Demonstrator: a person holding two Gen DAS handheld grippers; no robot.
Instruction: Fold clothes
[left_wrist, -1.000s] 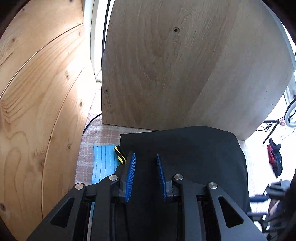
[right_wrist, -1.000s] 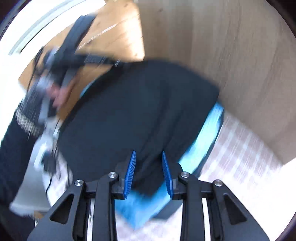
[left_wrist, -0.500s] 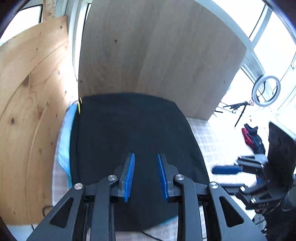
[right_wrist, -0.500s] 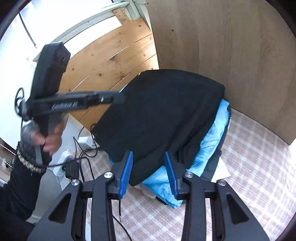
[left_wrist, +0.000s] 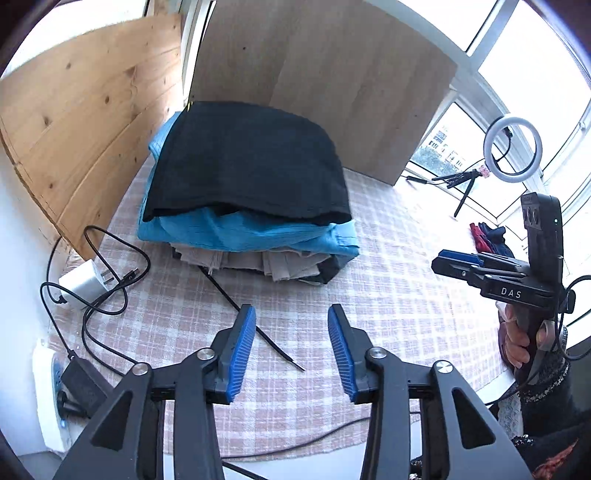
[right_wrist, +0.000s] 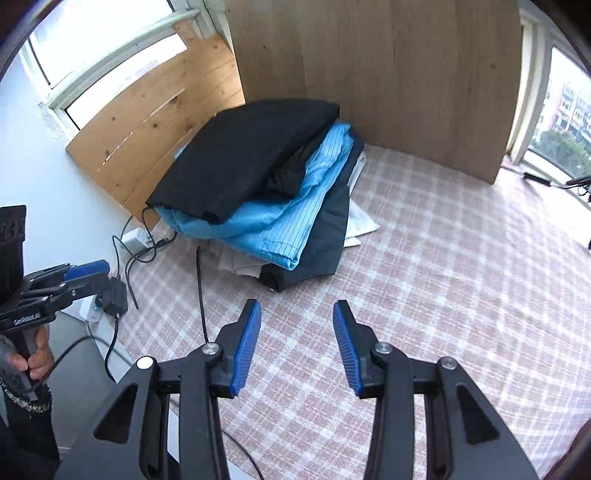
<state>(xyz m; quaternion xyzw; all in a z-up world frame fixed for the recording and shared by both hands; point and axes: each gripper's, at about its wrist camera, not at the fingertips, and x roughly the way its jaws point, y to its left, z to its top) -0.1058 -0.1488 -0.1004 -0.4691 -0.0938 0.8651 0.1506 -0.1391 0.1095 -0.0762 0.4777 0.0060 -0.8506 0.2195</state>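
A folded black garment (left_wrist: 243, 162) lies on top of a stack of folded clothes in the corner, over a blue striped garment (left_wrist: 251, 232) and beige and dark pieces. The stack also shows in the right wrist view, black garment (right_wrist: 251, 155) above blue garment (right_wrist: 280, 218). My left gripper (left_wrist: 291, 343) is open and empty, held back from the stack above the checked cloth (left_wrist: 388, 295). My right gripper (right_wrist: 297, 339) is open and empty, also well short of the stack. The right gripper also shows in the left wrist view (left_wrist: 458, 258).
Wooden boards (left_wrist: 332, 74) stand behind and left of the stack. A white charger (left_wrist: 83, 282), black cables (left_wrist: 110, 291) and a power strip (left_wrist: 48, 391) lie at the left. A ring light (left_wrist: 511, 147) and more clothes (left_wrist: 487, 236) are at the right.
Both grippers have pulled back from the stack and their jaws have opened wider. The black garment stays on top of the pile.
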